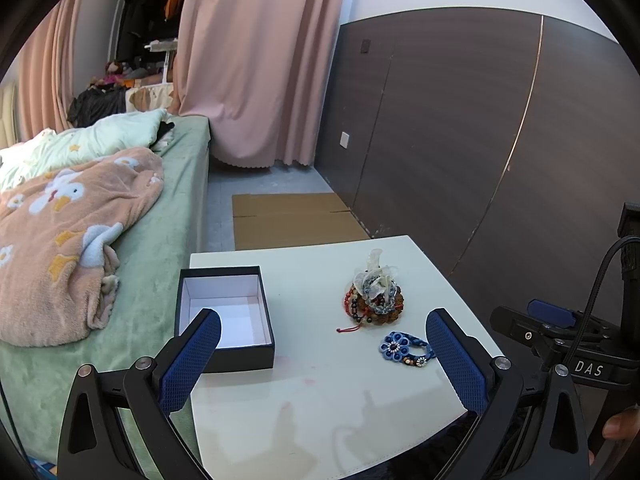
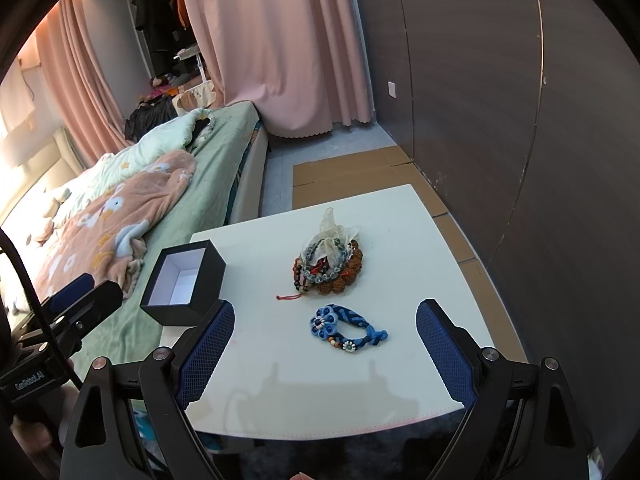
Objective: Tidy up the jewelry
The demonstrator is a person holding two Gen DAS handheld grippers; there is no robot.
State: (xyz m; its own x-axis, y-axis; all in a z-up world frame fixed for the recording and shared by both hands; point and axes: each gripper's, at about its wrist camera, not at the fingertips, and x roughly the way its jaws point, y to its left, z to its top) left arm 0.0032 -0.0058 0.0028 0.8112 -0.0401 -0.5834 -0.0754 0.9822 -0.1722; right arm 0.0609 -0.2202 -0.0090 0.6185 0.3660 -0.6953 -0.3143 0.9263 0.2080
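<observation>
An open black box (image 1: 224, 316) (image 2: 186, 282) with a white, empty inside stands at the left edge of the white table (image 1: 320, 400) (image 2: 400, 240). A pile of beaded bracelets (image 1: 374, 298) (image 2: 330, 266) with a sheer pouch on top lies mid-table. A blue woven bracelet (image 1: 406, 350) (image 2: 346, 328) lies in front of the pile. My left gripper (image 1: 323, 322) is open and empty, above the table's near part. My right gripper (image 2: 326, 312) is open and empty, with the blue bracelet between its fingers' line of sight.
A bed (image 1: 168, 216) with green sheet and peach blanket (image 1: 68, 232) adjoins the table's left side. A dark wood panel wall (image 1: 460, 140) runs along the right. Flattened cardboard (image 1: 292, 220) lies on the floor behind the table. Pink curtains (image 1: 256, 60) hang at the back.
</observation>
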